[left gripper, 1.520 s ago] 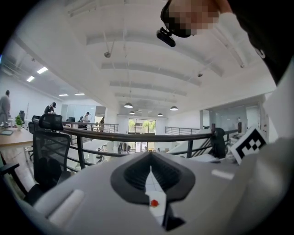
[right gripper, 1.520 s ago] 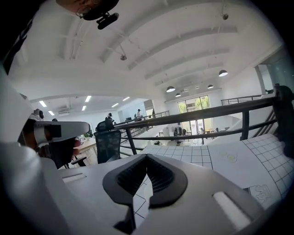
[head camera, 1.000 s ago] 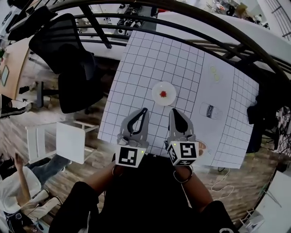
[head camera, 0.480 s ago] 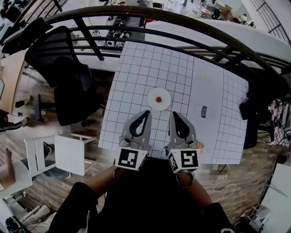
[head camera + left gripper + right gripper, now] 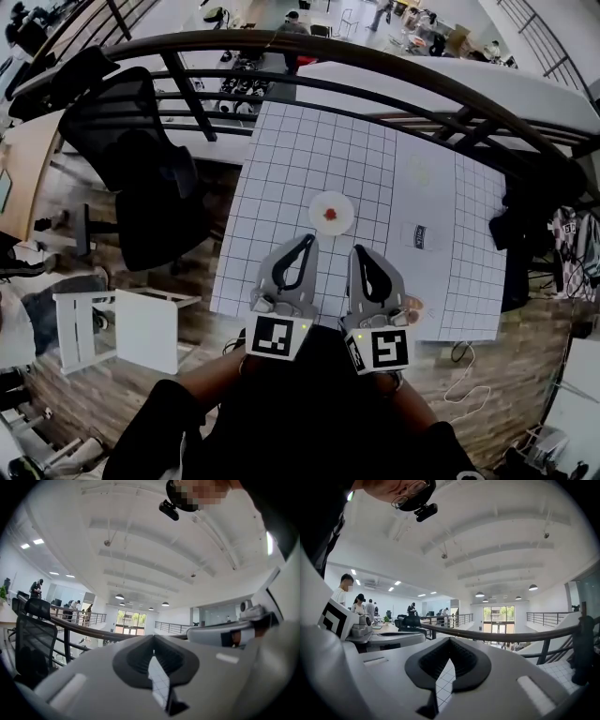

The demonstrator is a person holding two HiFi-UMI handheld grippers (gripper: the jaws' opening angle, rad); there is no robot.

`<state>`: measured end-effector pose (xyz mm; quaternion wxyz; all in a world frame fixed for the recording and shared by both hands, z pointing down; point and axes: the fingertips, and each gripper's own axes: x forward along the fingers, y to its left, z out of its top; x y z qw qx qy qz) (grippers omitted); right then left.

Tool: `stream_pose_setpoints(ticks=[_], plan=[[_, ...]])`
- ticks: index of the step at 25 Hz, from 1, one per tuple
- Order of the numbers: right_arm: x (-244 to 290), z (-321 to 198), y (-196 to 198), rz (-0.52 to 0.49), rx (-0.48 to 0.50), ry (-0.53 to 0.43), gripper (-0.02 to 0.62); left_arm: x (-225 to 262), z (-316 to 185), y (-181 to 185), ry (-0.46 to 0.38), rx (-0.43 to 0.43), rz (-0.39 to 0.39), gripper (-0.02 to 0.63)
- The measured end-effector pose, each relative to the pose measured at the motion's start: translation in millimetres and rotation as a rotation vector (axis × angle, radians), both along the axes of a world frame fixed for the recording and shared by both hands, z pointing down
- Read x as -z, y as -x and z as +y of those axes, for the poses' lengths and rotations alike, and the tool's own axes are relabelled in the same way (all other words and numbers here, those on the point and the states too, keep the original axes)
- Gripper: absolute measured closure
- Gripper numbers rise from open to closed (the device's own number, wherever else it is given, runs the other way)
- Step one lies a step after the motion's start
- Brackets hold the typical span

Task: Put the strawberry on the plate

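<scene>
Looking down in the head view, found a white gridded worktop (image 5: 281, 178) set against a dark curved railing (image 5: 394, 70), with wood flooring (image 5: 525, 375) around it. Noted a black office chair (image 5: 141, 178) to its left and a white stand (image 5: 131, 323) nearer the person. Found the strawberry (image 5: 330, 214) lying on the small white plate (image 5: 318, 202), near the middle of the worktop. Recorded a white packet (image 5: 419, 236) right of the plate, well apart from it. Observed the left claw (image 5: 308, 238) and the right claw (image 5: 359, 249) side by side at the near edge, short of the plate.

Turning to the left gripper view, confirmed the left claw (image 5: 153, 639) closed tip to tip and empty, with worktop grid visible through the gap lower down. Noted beyond it the railing (image 5: 89, 630), the chair (image 5: 33, 634), a high white ceiling (image 5: 140, 550) and glazed doors (image 5: 130, 619).

Passing to the right gripper view, confirmed the right claw (image 5: 449, 641) likewise closed and holding nothing. Logged the railing (image 5: 511, 634), several people (image 5: 356, 604) standing at the left, pendant lamps (image 5: 480, 594) and bright glazed doors (image 5: 499, 616).
</scene>
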<state>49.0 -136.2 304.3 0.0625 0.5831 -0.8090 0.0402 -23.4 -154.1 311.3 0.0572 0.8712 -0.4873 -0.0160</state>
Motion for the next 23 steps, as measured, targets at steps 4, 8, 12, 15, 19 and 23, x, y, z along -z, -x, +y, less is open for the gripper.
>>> stream_pose_setpoints(ticks=[4,8,12,15,19,23], plan=[[6.4,4.1,8.1,0.038,-0.007,-0.026,0.598,6.8,5.1,2.3,-0.025,-0.02,0.0,0.595],[6.1,7.0,10.0,0.047,-0.037,-0.033,0.598,11.2,10.0,2.3,-0.045,-0.051,0.002,0.596],[5.6,12.7,14.6,0.059,-0.054,-0.035,0.598,10.0,18.9,2.8,-0.048,-0.089,0.012,0.595],[1.3,17.7,18.8,0.067,-0.069,-0.03,0.598,6.7,23.2,6.0,-0.043,-0.111,0.021,0.595],[-2.8,23.6,28.7,0.064,-0.075,-0.016,0.598,0.7,27.2,12.3,-0.009,-0.139,0.065,0.595],[-7.0,27.6,42.3,0.063,-0.074,0.002,0.598,-3.5,31.0,23.9,0.005,-0.15,0.081,0.595]])
